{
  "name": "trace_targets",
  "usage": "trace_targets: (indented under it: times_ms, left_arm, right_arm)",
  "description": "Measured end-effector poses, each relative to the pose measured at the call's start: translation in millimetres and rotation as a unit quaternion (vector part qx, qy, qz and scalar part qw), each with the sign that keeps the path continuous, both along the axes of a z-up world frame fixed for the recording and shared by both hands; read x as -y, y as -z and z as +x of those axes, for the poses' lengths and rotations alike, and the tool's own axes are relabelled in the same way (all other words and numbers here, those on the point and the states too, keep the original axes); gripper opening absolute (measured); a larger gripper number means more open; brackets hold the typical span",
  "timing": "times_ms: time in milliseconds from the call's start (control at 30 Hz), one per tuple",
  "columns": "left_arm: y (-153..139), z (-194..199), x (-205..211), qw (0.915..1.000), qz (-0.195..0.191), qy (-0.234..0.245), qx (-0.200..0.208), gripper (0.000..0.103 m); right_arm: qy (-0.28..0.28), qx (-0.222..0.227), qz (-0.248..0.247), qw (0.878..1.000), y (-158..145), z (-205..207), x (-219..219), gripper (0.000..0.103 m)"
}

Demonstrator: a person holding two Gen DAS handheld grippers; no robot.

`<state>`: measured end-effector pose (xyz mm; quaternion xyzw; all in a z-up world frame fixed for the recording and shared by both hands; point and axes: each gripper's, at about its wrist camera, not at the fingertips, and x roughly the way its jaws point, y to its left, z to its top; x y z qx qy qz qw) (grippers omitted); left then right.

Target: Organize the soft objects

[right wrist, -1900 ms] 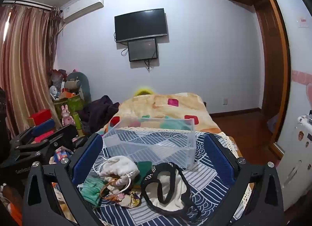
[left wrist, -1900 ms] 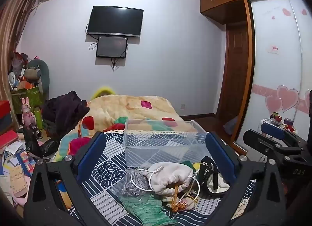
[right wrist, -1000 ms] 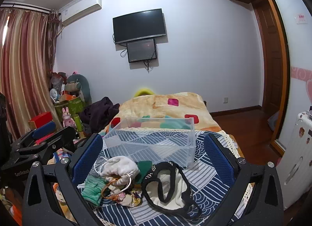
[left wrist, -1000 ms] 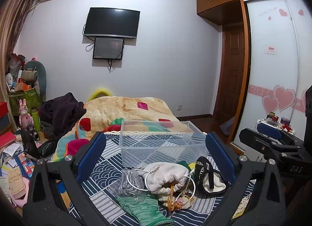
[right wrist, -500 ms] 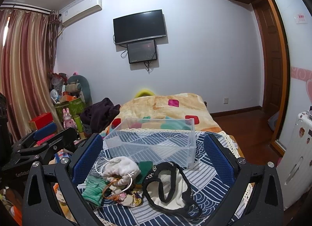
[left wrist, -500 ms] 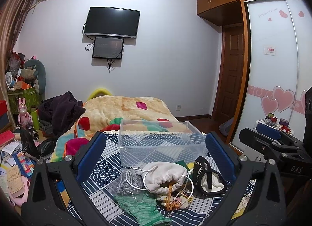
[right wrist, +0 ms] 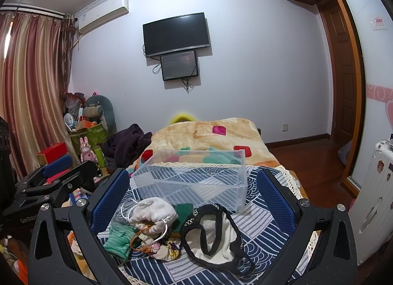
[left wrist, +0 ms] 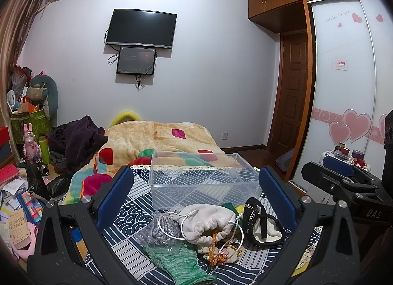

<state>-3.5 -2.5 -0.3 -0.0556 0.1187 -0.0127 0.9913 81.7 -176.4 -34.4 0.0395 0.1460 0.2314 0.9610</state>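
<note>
A pile of soft things lies on the blue patterned cloth (left wrist: 137,208) in front of an empty clear plastic box (left wrist: 201,181): a white drawstring pouch (left wrist: 208,223), a green knit glove (left wrist: 179,262), a grey item in a clear bag (left wrist: 157,232) and a black-and-white bag (left wrist: 262,223). My left gripper (left wrist: 194,199) is open and empty, above and behind the pile. In the right wrist view the pouch (right wrist: 152,213), the glove (right wrist: 118,238), the black-and-white bag (right wrist: 216,235) and the box (right wrist: 194,179) show between the open fingers of my right gripper (right wrist: 191,201).
A bed with an orange patchwork blanket (left wrist: 157,137) lies behind the box. Dark clothes (left wrist: 76,137) and cluttered toys and boxes (left wrist: 27,122) stand at the left. A wardrobe with heart stickers (left wrist: 348,112) and a wooden door (left wrist: 292,93) are at the right.
Both views have shifted only slightly; the left camera has tilted a little upward. The objects have not moved and both grippers stay open.
</note>
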Motion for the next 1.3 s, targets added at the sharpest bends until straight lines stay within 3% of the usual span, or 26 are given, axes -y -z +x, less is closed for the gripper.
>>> trace_targets:
  times_ms: [1000, 1300]
  left_arm:
    - [-4, -5, 1, 1.0000, -0.004, 0.004, 0.003, 0.103]
    - [16, 11, -6, 0.9995, -0.002, 0.011, -0.031, 0.103]
  right_arm:
    - [-0.004, 0.002, 0.001, 1.000, -2, -6, -5, 0.103]
    - [-0.007, -0.011, -0.019, 1.000, 9, 3, -8, 0.103]
